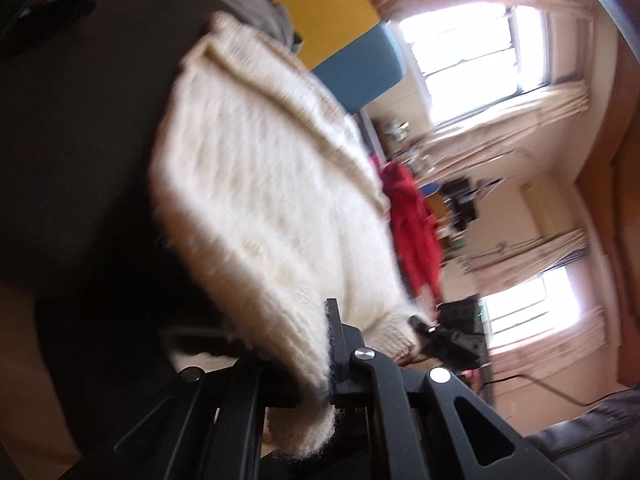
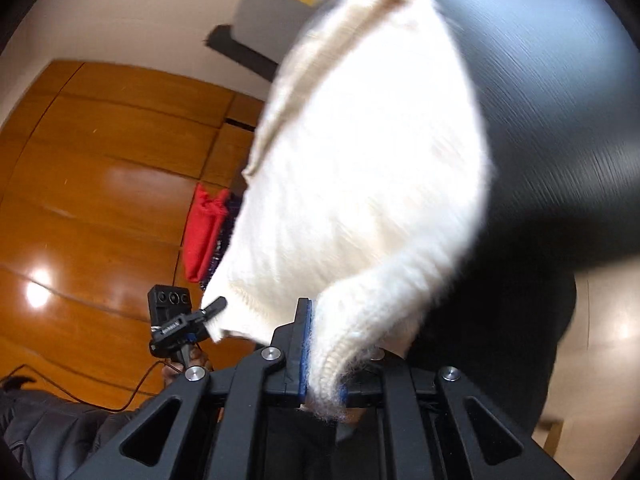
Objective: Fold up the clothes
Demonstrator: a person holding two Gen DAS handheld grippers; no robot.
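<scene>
Your left gripper (image 1: 326,344) is pinched tight on the knit edge of the cream sweater (image 1: 260,184); the fabric fills the gap between its fingers and spills below them. Your right gripper (image 2: 320,344) is clamped the same way on another edge of the sweater (image 2: 360,184), blue pads pressed into a ribbed fold.

The sweater hangs stretched between both grips, lifted over the dark tabletop (image 1: 72,140).

Around it: a red garment (image 1: 416,224) beyond the sweater, bright windows (image 1: 476,56) with curtains, a yellow and blue panel (image 1: 340,28). The right view shows a wooden floor (image 2: 100,168) and the left gripper (image 2: 188,320) with a cable trailing from it.

Both views are motion-blurred. The sweater covers much of the table and the left finger in the left view. The far room clutter is unreadable.
</scene>
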